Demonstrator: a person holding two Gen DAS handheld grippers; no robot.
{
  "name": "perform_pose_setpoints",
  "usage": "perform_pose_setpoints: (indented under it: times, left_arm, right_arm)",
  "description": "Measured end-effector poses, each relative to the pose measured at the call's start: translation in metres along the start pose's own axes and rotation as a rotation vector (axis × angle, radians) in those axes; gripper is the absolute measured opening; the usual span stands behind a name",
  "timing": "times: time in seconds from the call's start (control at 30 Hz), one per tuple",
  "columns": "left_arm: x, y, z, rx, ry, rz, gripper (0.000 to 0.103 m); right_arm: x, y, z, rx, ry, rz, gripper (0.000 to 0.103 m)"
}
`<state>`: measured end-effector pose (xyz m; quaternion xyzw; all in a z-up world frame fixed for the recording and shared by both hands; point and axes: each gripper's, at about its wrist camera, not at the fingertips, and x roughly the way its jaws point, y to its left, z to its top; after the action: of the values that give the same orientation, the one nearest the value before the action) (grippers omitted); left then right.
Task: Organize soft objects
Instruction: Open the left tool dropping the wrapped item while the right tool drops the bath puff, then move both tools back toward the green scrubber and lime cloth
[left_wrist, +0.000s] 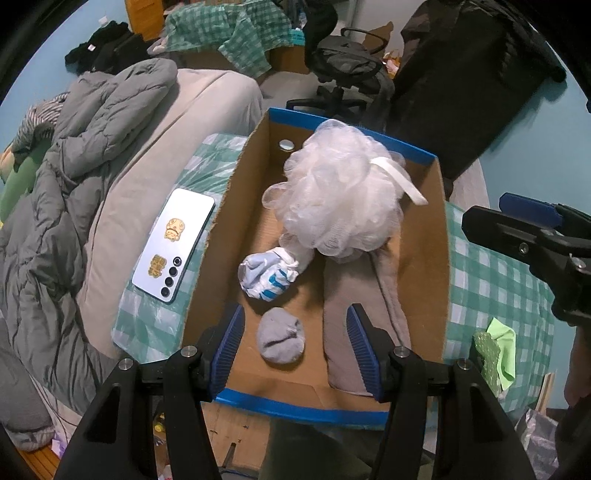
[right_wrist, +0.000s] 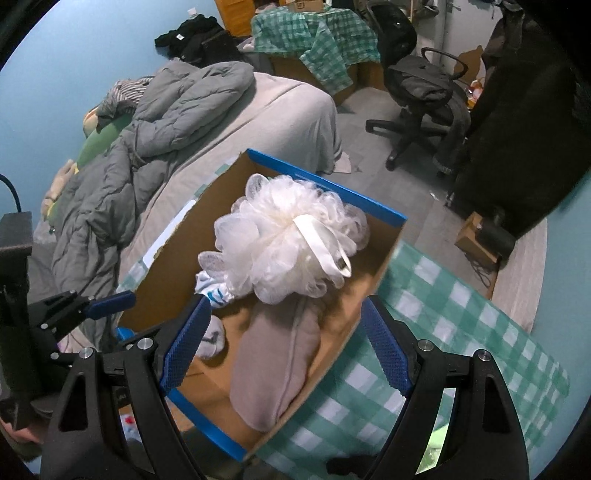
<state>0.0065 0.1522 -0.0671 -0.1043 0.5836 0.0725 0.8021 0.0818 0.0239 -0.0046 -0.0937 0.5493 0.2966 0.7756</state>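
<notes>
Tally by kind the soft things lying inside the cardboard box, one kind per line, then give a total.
White mesh bath pouf: 1
Rolled sock bundles: 2, a white and blue one and a grey one
Folded beige cloth: 1
Total: 4 soft things in the cardboard box

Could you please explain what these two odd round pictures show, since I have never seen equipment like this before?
No robot here: a person carries a two-fingered clamp in each hand, each with a wide-angle camera looking along its blue fingers. One picture is from the left hand-held gripper, the other from the right hand-held gripper. Both are open and hold nothing. Below them a cardboard box sits on a green checked cloth. Inside lie a white bath pouf, a blue-and-white sock bundle, a grey sock ball and a beige folded cloth. A phone lies beside the box.
</notes>
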Motion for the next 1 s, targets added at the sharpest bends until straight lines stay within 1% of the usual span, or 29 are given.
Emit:
perform_pose_setpoints:
  times: [0.1,0.43,0.5,0.8,1.0]
  left_arm:
    - [-0.007,-0.009,-0.006,0.025,-0.015,0.001,0.066]
    - [-0.014,-0.044,-0.020,0.118,-0.010,-0.010,0.066]
    - [-0.015,-0.051,-0.023,0.136,-0.012,-0.013,0.068]
    - [-0.016,-0.087,-0.035,0.213,0.001,-0.043,0.070]
    - [-0.013,-0.114,-0.047,0.273,0.025,-0.066,0.070]
  right_arm:
    - [-0.008,-0.004,-0.008,0.011,-0.006,-0.011,0.083]
    - [-0.032,-0.027,-0.038,0.068,-0.023,-0.034,0.083]
    - [-0.036,-0.033,-0.045,0.080,-0.024,-0.044,0.083]
    - [-0.052,-0.066,-0.084,0.168,-0.014,-0.071,0.083]
    - [-0.063,-0.093,-0.112,0.232,-0.004,-0.099,0.083]
